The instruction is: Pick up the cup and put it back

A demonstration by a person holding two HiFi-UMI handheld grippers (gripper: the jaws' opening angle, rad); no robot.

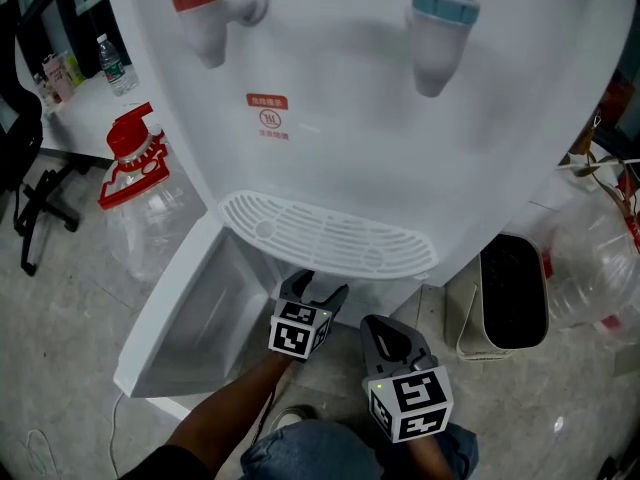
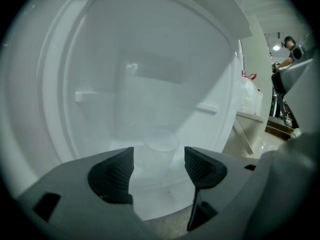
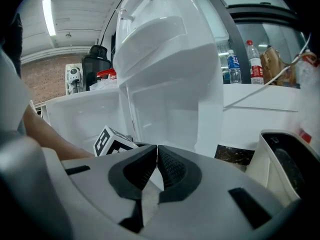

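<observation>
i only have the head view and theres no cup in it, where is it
observer: the left gripper view shows a clear cup standing inside the dispenser's lower compartment, straight ahead of the left tongs.
operator: gripped yet
observer: no. The jaws stand apart and the cup sits past their tips, not held.
operator: right tongs doing anything
observer: the right gripper view shows the right tongs shut with nothing between the jaws, pointing at the dispenser's outside.

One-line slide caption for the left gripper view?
Open left gripper faces a clear cup standing inside the white dispenser cabinet.
</observation>
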